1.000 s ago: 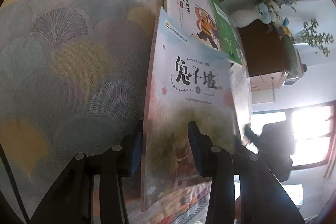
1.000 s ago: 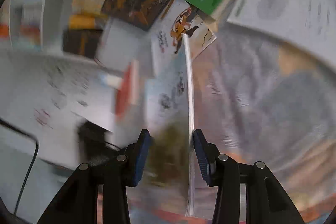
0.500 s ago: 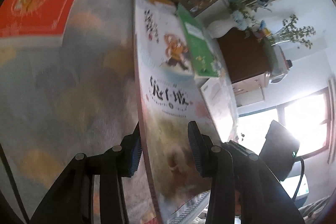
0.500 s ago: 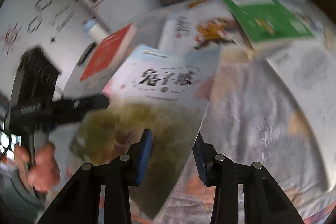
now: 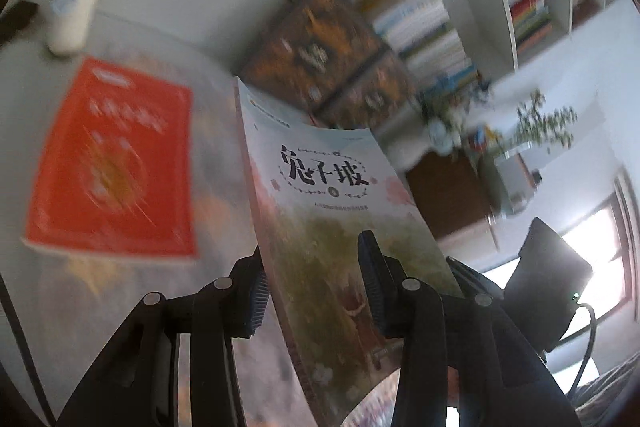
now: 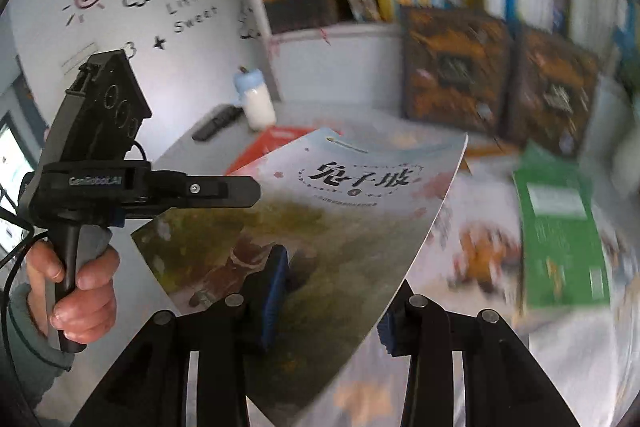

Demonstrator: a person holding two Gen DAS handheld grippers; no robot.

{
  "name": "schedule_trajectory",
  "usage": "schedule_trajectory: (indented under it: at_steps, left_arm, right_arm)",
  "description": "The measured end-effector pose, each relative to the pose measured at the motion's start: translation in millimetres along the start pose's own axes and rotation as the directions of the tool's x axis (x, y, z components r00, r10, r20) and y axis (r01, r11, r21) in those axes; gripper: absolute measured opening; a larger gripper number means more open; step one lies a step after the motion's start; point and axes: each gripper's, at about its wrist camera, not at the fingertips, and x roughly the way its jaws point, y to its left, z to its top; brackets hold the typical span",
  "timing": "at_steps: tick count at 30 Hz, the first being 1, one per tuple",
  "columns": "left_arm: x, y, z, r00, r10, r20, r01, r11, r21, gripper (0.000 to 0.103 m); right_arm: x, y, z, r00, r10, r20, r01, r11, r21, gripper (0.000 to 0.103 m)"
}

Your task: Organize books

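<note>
Left wrist view: the left hand-held gripper point(image 5: 312, 283) has a thin pale-blue paperback with black Chinese title and a green painted scene point(image 5: 328, 211) standing on edge between its fingers. Left pad sits against the back of the book; the right pad looks to lie on the front cover, so I read it as clamped on the book, tho the jaws look wide for so thin a thing. Book is lifted off the worktop point(image 5: 24, 131), tilted, spine side to the left. Below-left lies a flat red-orange softcover book point(image 5: 112, 163), blurred. Behind: two dark brown ornate hardcovers point(image 5: 316, 55) leaning at the white bookshelf point(image 5: 504, 7), and a white bottle w/ blue cap point(image 5: 74, 7) at far left.

Right wrist view: the right hand-held gripper point(image 6: 332, 291) straddles the near corner of the same paperback. Left blue pad lies on the cover, right pad sits just past the book's edge; gap looks wide, so I can't tell if it's pinching or only guiding. The left unit, held in a bare hand point(image 6: 80, 291), reaches in from the left onto the cover's edge. On the patterned cloth at right lie a green-cover book point(image 6: 560, 223) and a white book w/ orange cartoon figure point(image 6: 476, 247), both flat, apart from the lifted one.

Step, as I judge it: mid-carry, paperback up in the air btwn both units, not yet placed. Next prob. calls for picking a spot — on the red book or upright by the hardcovers — then squaring the spine and lowering w/o letting the floppy cover bend.
</note>
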Motion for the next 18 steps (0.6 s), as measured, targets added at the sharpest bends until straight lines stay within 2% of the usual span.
schedule_trajectory:
  at_steps: [4, 8, 12, 18]
  left_arm:
    - [-19, 36, 28, 0.996, 0.065, 0.068, -0.062, 0.997, -0.037, 0.037]
    - [-24, 73, 44, 0.988, 0.125, 0.09, -0.119, 0.99, -0.074, 0.037]
    - [-16, 112, 53, 0.984, 0.161, 0.075, -0.151, 0.981, -0.123, 0.037]
    - [1, 146, 56, 0.981, 0.189, 0.045, -0.179, 0.968, -0.174, 0.037]
  right_arm:
    - [44, 13, 38, 0.998, 0.064, 0.0, -0.064, 0.997, -0.046, 0.038]
    - [98, 27, 63, 0.994, 0.104, -0.028, -0.106, 0.991, -0.079, 0.038]
    - [141, 34, 73, 0.989, 0.132, -0.063, -0.137, 0.988, -0.071, 0.038]
    - [193, 38, 72, 0.983, 0.139, -0.123, -0.145, 0.988, -0.042, 0.038]
